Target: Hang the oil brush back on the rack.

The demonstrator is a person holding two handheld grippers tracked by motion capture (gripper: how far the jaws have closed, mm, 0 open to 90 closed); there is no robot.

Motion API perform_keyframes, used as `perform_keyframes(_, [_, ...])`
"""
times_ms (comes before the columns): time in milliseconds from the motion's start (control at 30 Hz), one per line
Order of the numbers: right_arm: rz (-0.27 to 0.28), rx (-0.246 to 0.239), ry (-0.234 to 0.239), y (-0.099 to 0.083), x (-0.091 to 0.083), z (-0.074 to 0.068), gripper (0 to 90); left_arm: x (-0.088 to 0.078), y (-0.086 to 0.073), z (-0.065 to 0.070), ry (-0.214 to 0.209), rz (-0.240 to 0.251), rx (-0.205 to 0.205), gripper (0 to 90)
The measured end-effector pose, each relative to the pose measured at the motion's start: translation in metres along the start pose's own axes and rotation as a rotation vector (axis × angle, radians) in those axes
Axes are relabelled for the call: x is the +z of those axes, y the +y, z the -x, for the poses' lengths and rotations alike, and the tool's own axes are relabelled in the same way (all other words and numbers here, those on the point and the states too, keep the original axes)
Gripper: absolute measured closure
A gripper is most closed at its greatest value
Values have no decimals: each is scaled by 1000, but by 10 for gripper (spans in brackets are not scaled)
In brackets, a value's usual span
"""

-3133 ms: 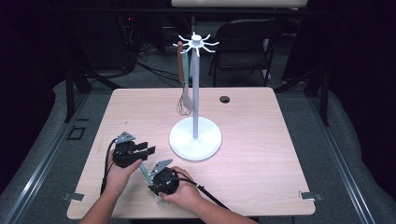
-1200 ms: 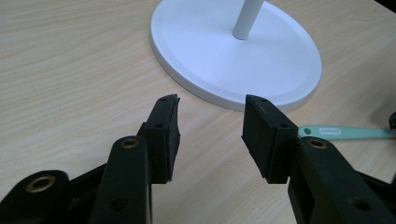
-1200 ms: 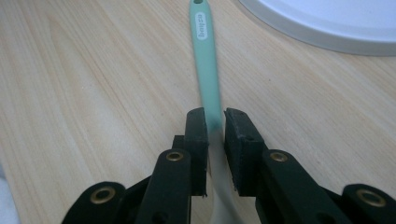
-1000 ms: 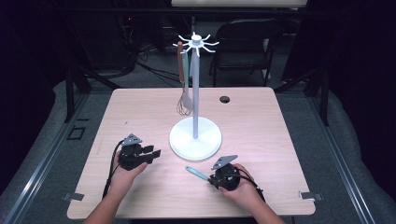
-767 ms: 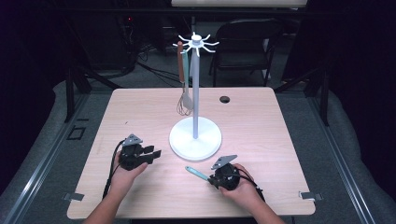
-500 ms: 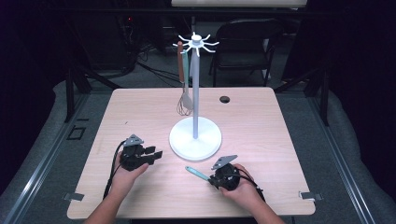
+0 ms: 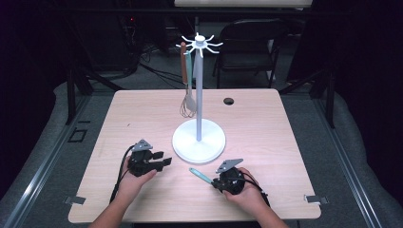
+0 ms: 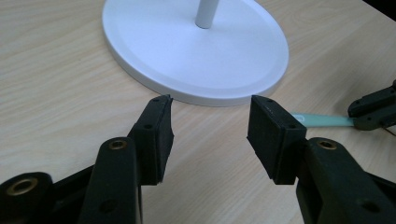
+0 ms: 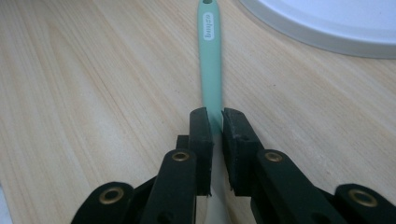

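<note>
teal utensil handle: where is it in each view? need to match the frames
High view: teal handle lies low, right of centre, sticking out up-left from the right gripper.
Left gripper view: handle at the right edge, past the right-hand jaw, held by the other gripper.
Right gripper view: handle runs up the centre, clamped between the jaws.
Shared landmark: the white stand base.

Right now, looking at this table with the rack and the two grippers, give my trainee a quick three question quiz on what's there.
1. True or false: the right gripper is shut on the mint green handle.
2. What lies between the jaws of the left gripper? A) a whisk B) nothing C) a cable
3. Which utensil hangs on the white rack beside the green spatula?

Key: 1 true. 2 B. 3 the brown-handled whisk.
</note>
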State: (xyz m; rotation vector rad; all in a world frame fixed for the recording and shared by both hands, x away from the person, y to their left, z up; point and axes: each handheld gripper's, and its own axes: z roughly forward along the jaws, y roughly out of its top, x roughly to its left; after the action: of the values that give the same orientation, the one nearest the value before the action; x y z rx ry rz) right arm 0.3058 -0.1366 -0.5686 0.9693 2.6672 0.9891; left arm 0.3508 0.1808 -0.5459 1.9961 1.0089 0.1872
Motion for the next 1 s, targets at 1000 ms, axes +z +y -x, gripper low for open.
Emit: perform_keyframes(1000, [188, -18, 59, 12, -8, -17, 821, 24, 1, 45, -237, -35, 50, 487])
